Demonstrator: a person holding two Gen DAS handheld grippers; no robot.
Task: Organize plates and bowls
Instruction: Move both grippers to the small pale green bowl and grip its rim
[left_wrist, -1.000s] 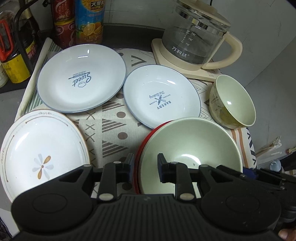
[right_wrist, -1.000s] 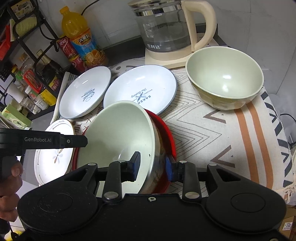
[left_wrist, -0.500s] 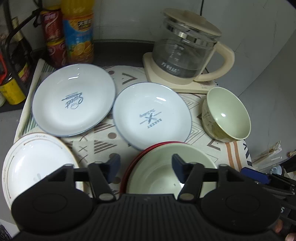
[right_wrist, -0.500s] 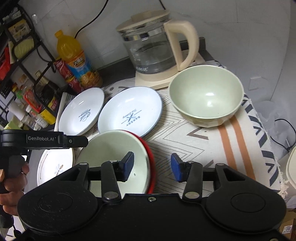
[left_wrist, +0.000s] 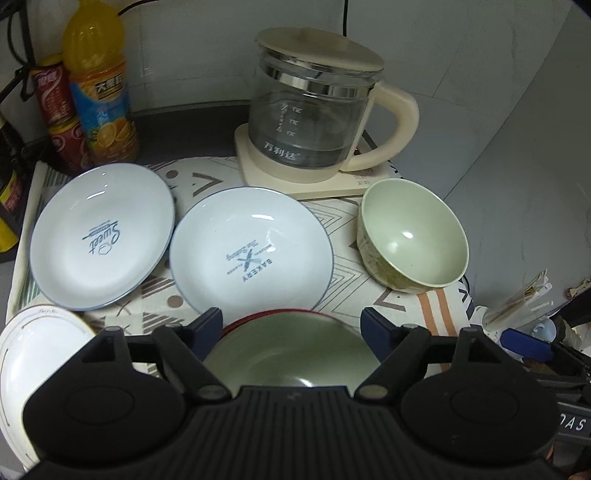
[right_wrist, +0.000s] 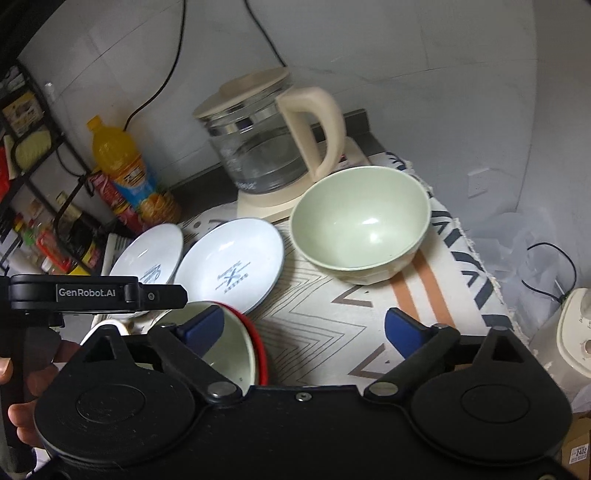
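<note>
Now I'm spreading both jaws wide: my left gripper (left_wrist: 291, 326) and right gripper (right_wrist: 304, 326) have just been opening, gripping nothing. Directly below sits the pale-green bowl (left_wrist: 291, 354) in a red dish (left_wrist: 258, 316); ahead, plates are showing "BAKERY" (left_wrist: 251, 251) and "Sweet" (left_wrist: 101, 236).

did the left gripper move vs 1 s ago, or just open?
Yes. The left gripper has pulled back from the kettle, off the green bowl on the red plate. Its jaws have just been opening, clear of the rim.
</note>
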